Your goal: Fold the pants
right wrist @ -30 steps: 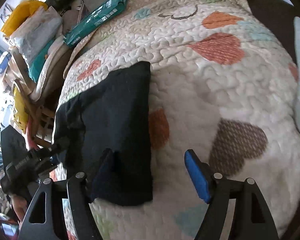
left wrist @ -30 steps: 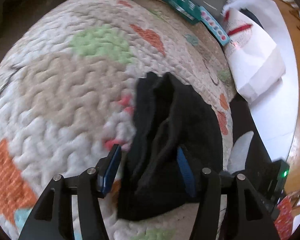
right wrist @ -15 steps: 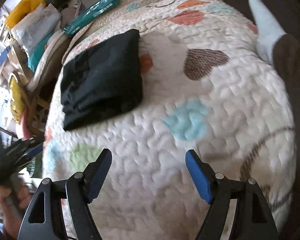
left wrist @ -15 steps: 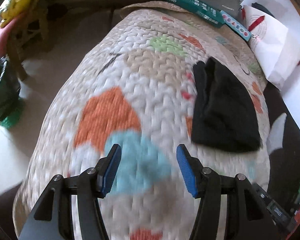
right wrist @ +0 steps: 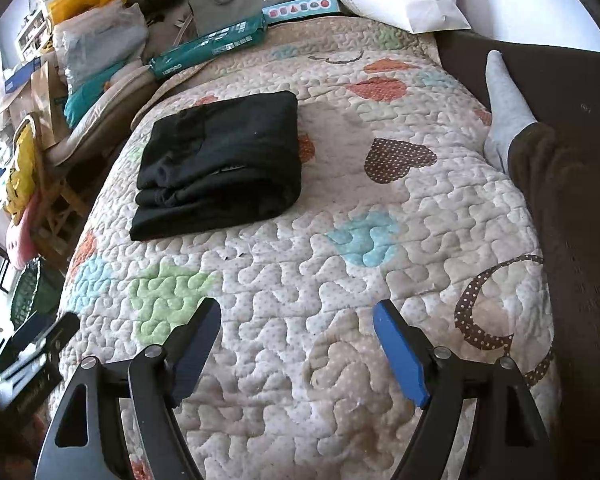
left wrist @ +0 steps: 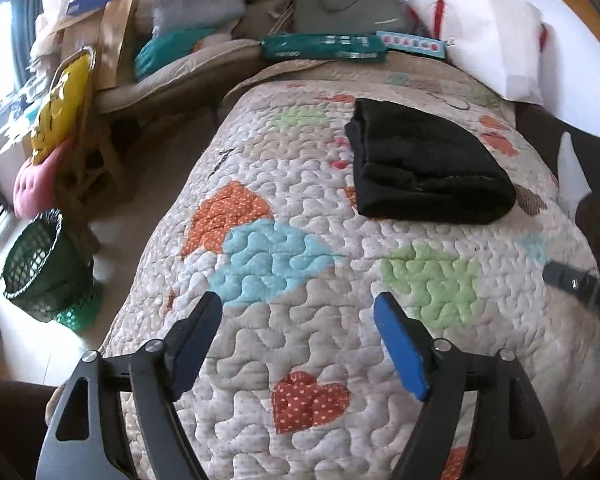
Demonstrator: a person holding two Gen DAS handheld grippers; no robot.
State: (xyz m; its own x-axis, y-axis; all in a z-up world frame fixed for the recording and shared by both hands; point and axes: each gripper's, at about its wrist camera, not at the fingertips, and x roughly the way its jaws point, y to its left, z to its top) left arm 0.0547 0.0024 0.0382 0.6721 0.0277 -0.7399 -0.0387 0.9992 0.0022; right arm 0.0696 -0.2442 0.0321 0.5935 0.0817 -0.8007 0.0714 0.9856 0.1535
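Both grippers have pulled back from the pants since a second ago, and I'm now holding them well short of the fabric. I'm keeping the left gripper [left wrist: 298, 306] spread wide with nothing between its blue pads, hovering over the heart-patterned quilt [left wrist: 300, 344]. I'm holding the right gripper [right wrist: 297, 314] likewise spread and empty above the same quilt. The black pants [right wrist: 224, 164] are lying folded into a compact stack on the far part of the quilt, left of centre in the right wrist view. Beyond them a teal box [right wrist: 208, 48] is resting at the quilt's far edge.
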